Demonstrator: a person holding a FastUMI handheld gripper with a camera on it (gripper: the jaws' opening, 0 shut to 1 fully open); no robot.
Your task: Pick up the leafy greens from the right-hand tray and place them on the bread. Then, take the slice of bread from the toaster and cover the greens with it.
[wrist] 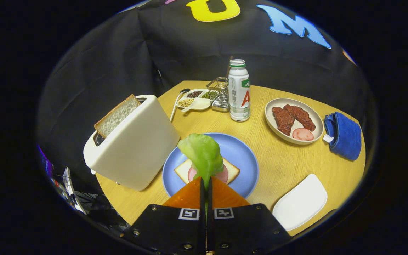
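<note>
My gripper [204, 181] is shut on a green lettuce leaf [202, 154], which sticks up and forward from the fingertips. Under the leaf lies a slice of bread [233, 171] with a pink ham round [222, 175] on it, on a blue plate [241, 154]. The leaf hangs above the bread and hides its middle. Left of the plate stands a cream toaster [135, 145] with a slice of bread [117, 115] poking out of its slot. Right of my fingers lies a bare white tray [300, 202].
On the round wooden table [282, 163], a beige plate [312, 117] with meat strips and a ham slice sits at the right, a blue cloth [344, 135] beyond it. A white bottle [239, 91], a wire rack [219, 94] and a condiment dish [194, 99] stand at the back.
</note>
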